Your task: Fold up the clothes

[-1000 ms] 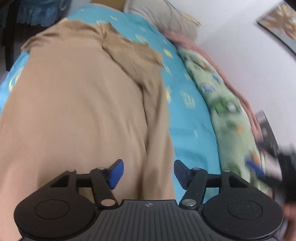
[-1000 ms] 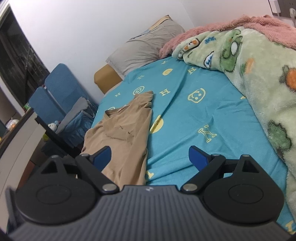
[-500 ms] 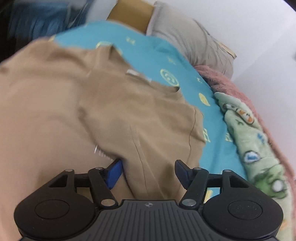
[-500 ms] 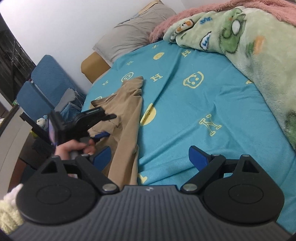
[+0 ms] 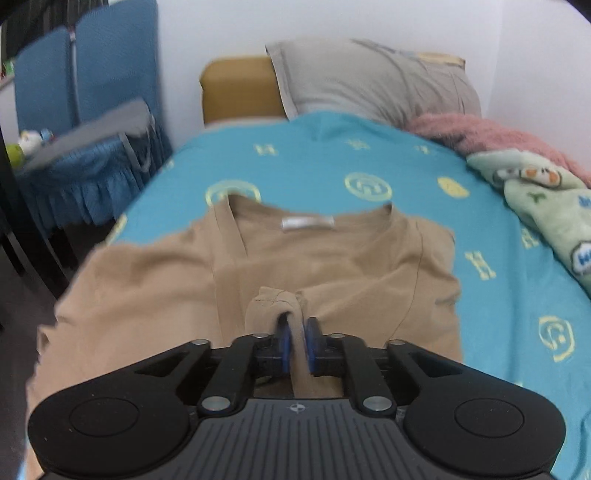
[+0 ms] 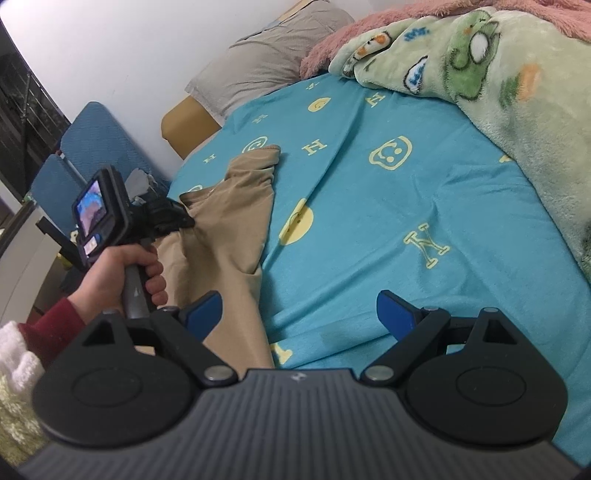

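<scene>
Two tools in my hands, and the left tool (image 5: 296, 341) is closing right now on a bunched fold of the tan shirt (image 5: 332, 266), the blue pads (image 5: 283, 339) pinching cloth between them. That shirt lies spread on the bed's turquoise sheet (image 5: 369, 162), collar and its white label (image 5: 307, 222) pointing toward the grey pillow (image 5: 369, 81) at the headboard (image 5: 236, 88). My right tool (image 6: 299, 314) hangs above the sheet with its jaws spread wide, nothing between them; its left pad (image 6: 205, 312) sits over the shirt's lower edge, its right pad over bare sheet. From the right wrist view I can see my left hand (image 6: 118, 273) wrapped round the grey handle, red sleeve (image 6: 51, 328) at the wrist, the small camera screen (image 6: 90, 208) lit on top. Green cartoon blanket (image 6: 517, 85) heaped along the right side of the bed, a pink one (image 6: 369, 33) beyond it. Blue chairs (image 5: 85, 62) stand off the bed's left side.
</scene>
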`<state>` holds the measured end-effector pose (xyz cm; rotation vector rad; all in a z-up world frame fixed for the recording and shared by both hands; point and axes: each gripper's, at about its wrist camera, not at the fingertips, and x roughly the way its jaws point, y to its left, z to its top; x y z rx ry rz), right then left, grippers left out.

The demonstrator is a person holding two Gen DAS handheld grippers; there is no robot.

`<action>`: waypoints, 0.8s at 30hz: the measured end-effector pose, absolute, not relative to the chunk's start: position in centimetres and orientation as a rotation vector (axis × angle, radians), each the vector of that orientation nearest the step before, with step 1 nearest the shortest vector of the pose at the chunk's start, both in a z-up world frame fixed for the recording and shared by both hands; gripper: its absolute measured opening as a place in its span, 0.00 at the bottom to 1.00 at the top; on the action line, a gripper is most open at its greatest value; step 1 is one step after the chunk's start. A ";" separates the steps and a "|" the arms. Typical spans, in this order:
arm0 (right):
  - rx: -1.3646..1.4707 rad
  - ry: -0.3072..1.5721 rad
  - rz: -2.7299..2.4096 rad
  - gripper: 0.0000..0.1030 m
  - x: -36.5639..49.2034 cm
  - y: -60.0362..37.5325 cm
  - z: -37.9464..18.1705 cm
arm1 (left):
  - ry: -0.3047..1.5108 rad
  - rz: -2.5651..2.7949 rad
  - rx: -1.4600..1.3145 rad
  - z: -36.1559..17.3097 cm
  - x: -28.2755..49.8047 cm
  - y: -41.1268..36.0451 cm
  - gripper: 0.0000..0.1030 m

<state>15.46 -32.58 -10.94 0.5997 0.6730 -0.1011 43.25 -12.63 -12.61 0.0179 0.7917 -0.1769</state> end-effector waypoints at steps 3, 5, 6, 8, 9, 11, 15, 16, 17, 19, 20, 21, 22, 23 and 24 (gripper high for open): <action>0.597 0.670 -0.107 0.89 15.5 -32.7 -10.9 | 0.851 -0.246 -0.077 -12.7 40.9 -10.9 0.49; 0.597 0.665 -0.106 0.89 15.4 -32.8 -10.8 | 0.874 -0.300 -0.132 -12.3 38.0 -9.2 0.50; 0.599 0.661 -0.101 0.89 15.3 -32.8 -10.7 | 0.888 -0.325 -0.159 -12.0 36.4 -8.3 0.50; 0.597 0.645 -0.081 0.89 15.0 -32.7 -10.2 | 0.926 -0.361 -0.211 -11.4 32.4 -6.4 0.50; 0.594 0.635 -0.071 0.89 14.8 -32.6 -10.0 | 0.943 -0.373 -0.237 -11.2 30.4 -5.5 0.50; 0.582 0.622 -0.057 0.89 14.4 -32.4 -9.5 | 0.976 -0.391 -0.277 -10.9 25.9 -4.0 0.51; 0.563 0.604 -0.035 0.89 13.5 -32.0 -8.7 | 1.042 -0.442 -0.325 -11.4 16.7 -2.2 0.50; 0.558 0.600 -0.029 0.89 13.2 -31.9 -8.5 | 1.057 -0.453 -0.325 -11.8 14.8 -2.0 0.50; 0.552 0.596 -0.024 0.89 12.9 -31.8 -8.2 | 1.067 -0.452 -0.318 -12.2 13.2 -1.9 0.50; 0.528 0.594 -0.017 0.89 12.3 -31.4 -7.9 | 1.089 -0.438 -0.278 -13.1 11.1 -1.9 0.49; 0.513 0.594 -0.014 0.89 12.1 -31.1 -7.7 | 1.102 -0.418 -0.254 -13.6 10.5 -2.0 0.48; 0.500 0.595 -0.009 0.89 11.8 -30.8 -7.6 | 1.108 -0.402 -0.230 -13.9 10.0 -2.1 0.46; 0.489 0.597 -0.003 0.89 11.5 -30.6 -7.6 | 1.104 -0.403 -0.210 -13.9 9.6 -2.2 0.44; 0.478 0.600 0.000 0.89 11.2 -30.3 -7.6 | 1.102 -0.421 -0.192 -13.8 9.6 -2.5 0.44; 0.467 0.603 0.000 0.89 11.0 -30.1 -7.5 | 1.105 -0.438 -0.180 -13.7 9.5 -2.6 0.43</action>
